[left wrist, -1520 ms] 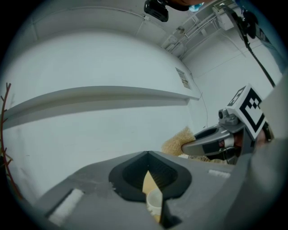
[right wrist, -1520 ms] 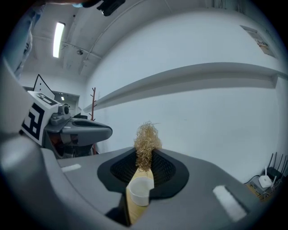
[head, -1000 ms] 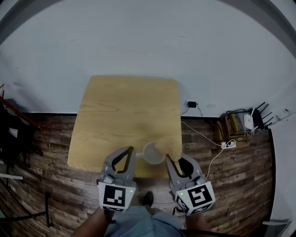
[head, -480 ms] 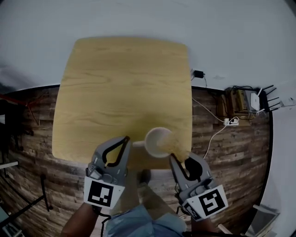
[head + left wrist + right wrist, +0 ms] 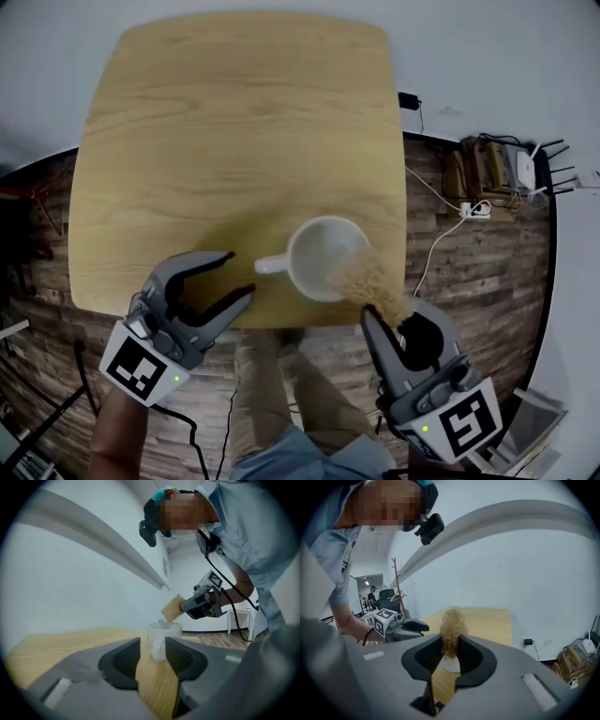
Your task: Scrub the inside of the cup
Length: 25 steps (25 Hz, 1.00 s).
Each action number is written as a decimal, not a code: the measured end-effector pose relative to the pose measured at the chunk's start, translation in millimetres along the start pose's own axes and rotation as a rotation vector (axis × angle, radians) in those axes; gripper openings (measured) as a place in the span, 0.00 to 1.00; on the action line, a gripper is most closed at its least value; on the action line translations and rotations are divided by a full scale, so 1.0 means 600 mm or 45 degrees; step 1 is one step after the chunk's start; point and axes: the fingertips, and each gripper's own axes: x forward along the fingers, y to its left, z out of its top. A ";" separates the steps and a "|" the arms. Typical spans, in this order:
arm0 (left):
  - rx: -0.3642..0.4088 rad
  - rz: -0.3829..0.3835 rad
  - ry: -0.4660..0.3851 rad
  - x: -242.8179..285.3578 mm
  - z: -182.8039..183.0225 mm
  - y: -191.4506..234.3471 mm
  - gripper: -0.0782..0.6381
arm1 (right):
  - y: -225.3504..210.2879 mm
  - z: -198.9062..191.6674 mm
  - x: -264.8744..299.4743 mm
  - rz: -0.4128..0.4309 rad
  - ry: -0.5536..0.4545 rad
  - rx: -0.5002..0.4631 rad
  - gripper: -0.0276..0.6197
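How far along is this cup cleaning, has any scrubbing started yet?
Early days. Done: the right claw is clamped on the scrubber, whose tip hangs at the rim of the cup. In hand: the left claw is opening beside the handle, with nothing between its jaws. Left: steadying the cup and all the scrubbing inside; the scrubber does not look pushed down in yet.

Square light-wood table top with rounded corners (image 5: 234,122) stands on a dark wood-plank floor (image 5: 469,272), against a plain white wall (image 5: 487,56). On the floor by the wall: white power strip (image 5: 472,209), white router with black antennas (image 5: 525,169). Farther off: reddish wooden coat stand (image 5: 396,581), small white side table (image 5: 241,616). Lighting even.
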 end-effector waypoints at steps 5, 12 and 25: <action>0.094 -0.159 0.003 0.034 0.000 -0.009 0.39 | 0.006 -0.018 0.003 0.000 0.030 0.008 0.16; 0.110 -0.336 0.100 0.069 -0.013 -0.030 0.39 | 0.003 -0.010 0.016 -0.011 0.031 0.010 0.16; 0.167 -0.314 0.283 0.087 -0.045 -0.038 0.27 | 0.000 -0.012 0.003 -0.050 0.042 0.033 0.16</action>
